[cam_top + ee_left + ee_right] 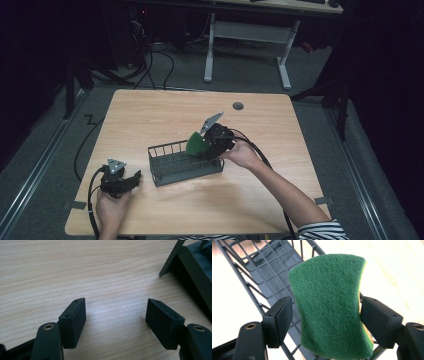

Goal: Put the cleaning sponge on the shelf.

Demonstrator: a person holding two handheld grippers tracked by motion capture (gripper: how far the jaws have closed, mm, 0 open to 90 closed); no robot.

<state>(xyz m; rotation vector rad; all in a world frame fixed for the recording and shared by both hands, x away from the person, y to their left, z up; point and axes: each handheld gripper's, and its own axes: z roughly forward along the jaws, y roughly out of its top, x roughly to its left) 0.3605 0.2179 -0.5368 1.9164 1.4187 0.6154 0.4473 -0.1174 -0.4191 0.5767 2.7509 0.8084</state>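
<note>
Over the right end of the wire basket (184,165), the right gripper (212,141) pinches a green sponge (332,305) by its edges, tilted to drop inside. Left of the basket, the left gripper (119,181) rests spread and empty on the table (165,110).

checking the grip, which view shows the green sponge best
The right gripper view: the sponge sits close up between the right tongs, pinched at its waist, with the wire basket behind it. The high view shows it as a small green patch over the basket. The left gripper view faces bare table.
</note>
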